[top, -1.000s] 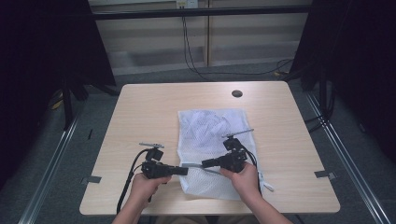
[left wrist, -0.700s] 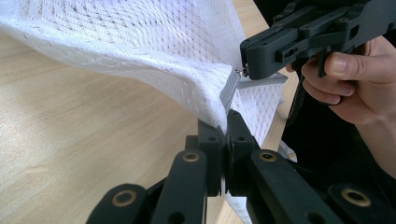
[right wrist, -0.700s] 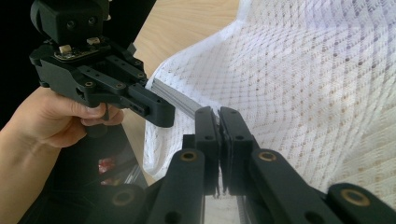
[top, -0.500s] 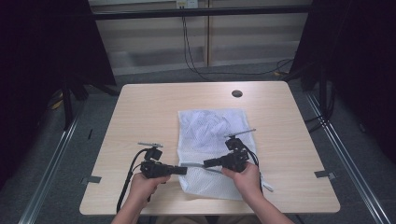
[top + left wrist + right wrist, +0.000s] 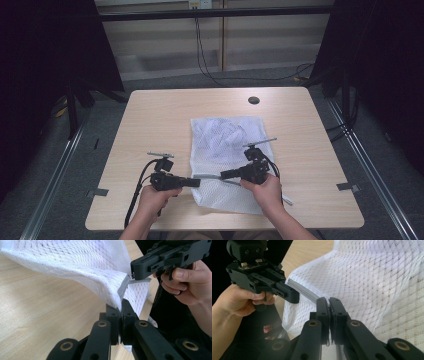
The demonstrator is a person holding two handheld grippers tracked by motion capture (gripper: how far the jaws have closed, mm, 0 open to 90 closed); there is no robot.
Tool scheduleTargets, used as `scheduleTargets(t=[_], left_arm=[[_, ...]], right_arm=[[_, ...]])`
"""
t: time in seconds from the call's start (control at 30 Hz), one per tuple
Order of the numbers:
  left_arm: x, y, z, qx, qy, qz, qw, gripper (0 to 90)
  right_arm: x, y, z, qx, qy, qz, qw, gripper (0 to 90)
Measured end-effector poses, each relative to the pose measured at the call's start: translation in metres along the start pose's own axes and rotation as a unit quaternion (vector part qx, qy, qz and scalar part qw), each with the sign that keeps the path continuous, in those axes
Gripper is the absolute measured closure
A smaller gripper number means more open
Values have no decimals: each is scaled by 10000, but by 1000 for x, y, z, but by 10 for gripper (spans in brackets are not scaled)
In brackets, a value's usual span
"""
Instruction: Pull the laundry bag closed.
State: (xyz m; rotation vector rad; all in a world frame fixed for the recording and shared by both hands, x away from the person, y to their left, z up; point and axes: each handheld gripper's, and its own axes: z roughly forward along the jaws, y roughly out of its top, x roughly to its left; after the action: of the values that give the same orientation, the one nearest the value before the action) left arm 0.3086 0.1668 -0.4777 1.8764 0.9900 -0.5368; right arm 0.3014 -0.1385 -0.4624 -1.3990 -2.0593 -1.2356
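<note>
A white mesh bag point(image 5: 225, 137) lies flat in the middle of the wooden table point(image 5: 160, 120), with a grey zipper band point(image 5: 210, 176) along its near end. My left gripper point(image 5: 198, 182) points right and is shut on the bag's near left corner; in the left gripper view the jaws point(image 5: 120, 305) pinch the mesh point(image 5: 75, 260) at the zipper's end point(image 5: 122, 288) and lift it slightly. My right gripper point(image 5: 223, 175) points left, a short gap from the left one. Its jaws point(image 5: 329, 301) are shut on the zipper band point(image 5: 304, 291), seemingly at the small metal pull.
A dark round hole point(image 5: 253, 100) sits near the table's far edge. Bare tabletop lies left of the bag and along the right side. Black cables trail from both grippers toward the near edge. Dark curtains and stands flank the table.
</note>
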Motion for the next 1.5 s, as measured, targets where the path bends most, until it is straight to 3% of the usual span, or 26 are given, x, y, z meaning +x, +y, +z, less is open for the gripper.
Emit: scheduleTargets(t=[1.0, 1.5], left_arm=[[3, -1, -3, 19, 10, -89, 10000, 879], [7, -2, -8, -24, 67, -149, 9999, 879]], right_arm=[[-13, -7, -17, -64, -149, 78, 9998, 870], [-25, -11, -34, -167, -268, 199, 9993, 870]])
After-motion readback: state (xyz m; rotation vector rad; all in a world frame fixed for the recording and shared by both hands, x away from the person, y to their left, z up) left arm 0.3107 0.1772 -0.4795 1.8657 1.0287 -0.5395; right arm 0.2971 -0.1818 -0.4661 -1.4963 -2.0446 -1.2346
